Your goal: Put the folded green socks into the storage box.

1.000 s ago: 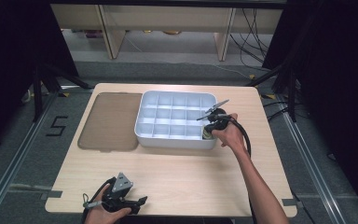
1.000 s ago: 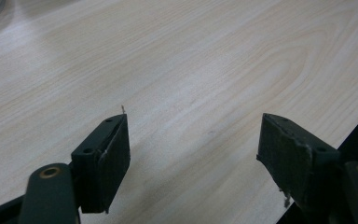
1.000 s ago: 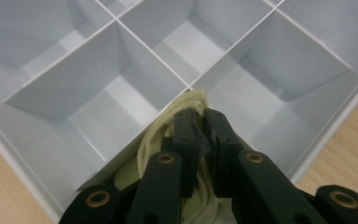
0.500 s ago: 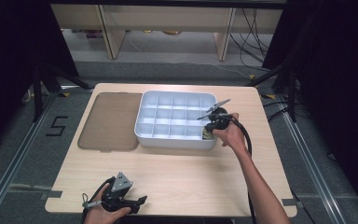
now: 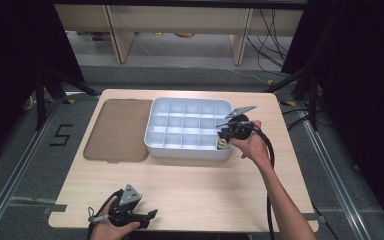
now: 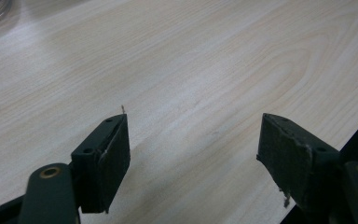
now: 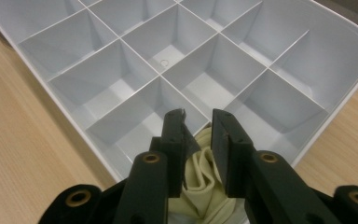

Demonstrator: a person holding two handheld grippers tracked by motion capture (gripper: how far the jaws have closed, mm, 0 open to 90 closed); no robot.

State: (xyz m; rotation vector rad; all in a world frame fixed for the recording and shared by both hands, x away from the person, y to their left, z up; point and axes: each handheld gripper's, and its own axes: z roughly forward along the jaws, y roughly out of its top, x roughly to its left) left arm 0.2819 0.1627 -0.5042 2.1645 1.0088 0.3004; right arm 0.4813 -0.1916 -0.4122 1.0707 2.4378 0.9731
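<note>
A white tray (image 5: 185, 150) with several compartments (image 7: 349, 37) stands in the middle of the table. A crumpled pale yellow cloth-like piece (image 7: 204, 184) lies in its near right corner compartment (image 5: 223, 145). My right gripper (image 5: 226, 138) hangs just over that compartment, pointing down into it. Its jaws (image 7: 198, 119) have just been opening; a narrow gap shows, with the yellow piece below and between them, not pinched. My left gripper (image 5: 148, 219) rests at the table's front left edge, jaws wide open (image 6: 193, 149) over bare wood, nothing between them.
A brownish translucent lid (image 5: 117, 130) lies flat on the table just left of the tray. The other compartments of the tray hold nothing. Cables trail from both grippers, and the table's front edge runs close to the left gripper.
The right gripper has lifted a little above the corner compartment and its jaws have parted, leaving the yellow piece in it. The left gripper has kept still.
</note>
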